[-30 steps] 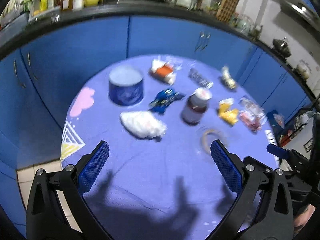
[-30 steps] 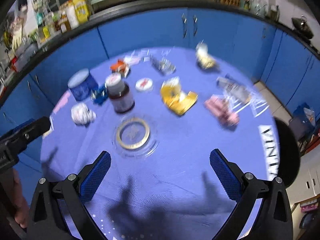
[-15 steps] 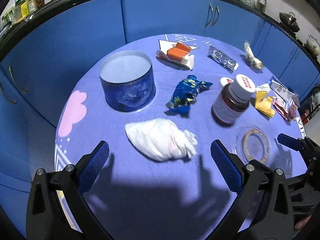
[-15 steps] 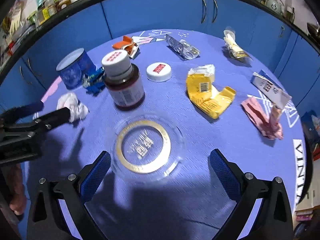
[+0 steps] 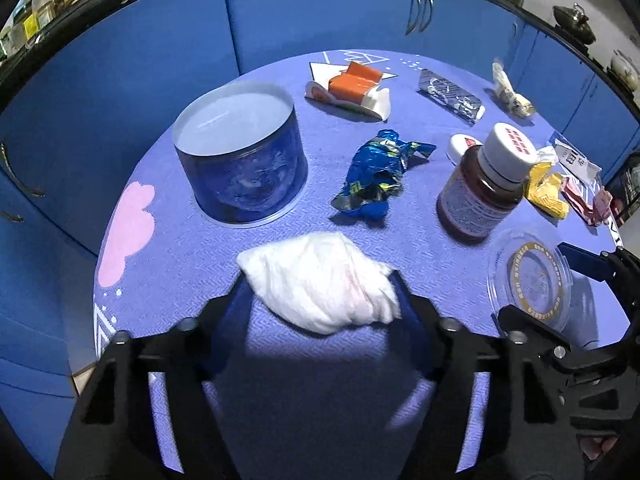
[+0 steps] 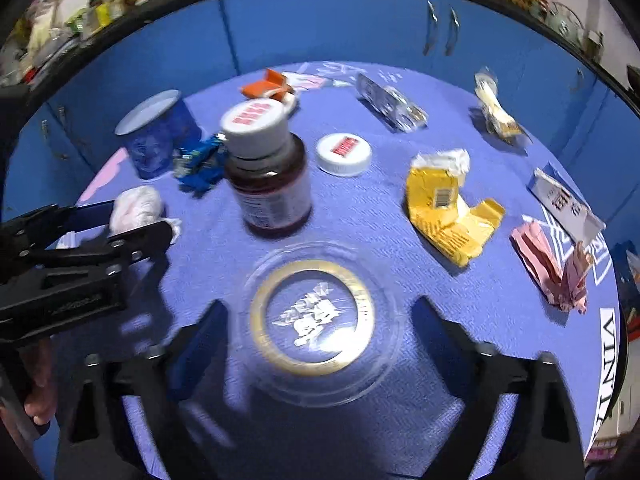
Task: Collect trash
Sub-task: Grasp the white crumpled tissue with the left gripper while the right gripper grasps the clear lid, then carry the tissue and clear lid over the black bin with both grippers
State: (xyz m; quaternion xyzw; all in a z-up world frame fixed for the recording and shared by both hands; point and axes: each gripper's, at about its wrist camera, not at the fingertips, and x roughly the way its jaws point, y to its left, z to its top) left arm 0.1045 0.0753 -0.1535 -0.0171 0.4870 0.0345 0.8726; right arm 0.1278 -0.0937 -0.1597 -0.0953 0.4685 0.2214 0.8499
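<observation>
1. Far left of my left wrist view: a round blue tin [image 5: 240, 156] stands upright on the purple round table [image 5: 168, 264], well clear of my tools.
2. Centre: my left gripper [image 5: 320, 288] is closing on a crumpled white tissue wad [image 5: 320, 280]. The wad lies between the blue pads, long axis across the jaws, its twisted tail pointing right against the right pad. I cannot tell whether the pads press it yet.
3. Beyond it lies a crushed blue foil wrapper [image 5: 376, 176], long axis running from lower left to upper right.
4. Right of that, a brown pill bottle [image 5: 484, 188] stands upright, white cap on.
5. Right wrist view: my right gripper [image 6: 320, 320] is closing, jaws wide, either side of a flat clear plastic lid [image 6: 316, 320] with a gold ring, not touching it.
6. Further right lies a torn yellow carton [image 6: 444, 208], then crumpled pink paper [image 6: 556, 272].
</observation>
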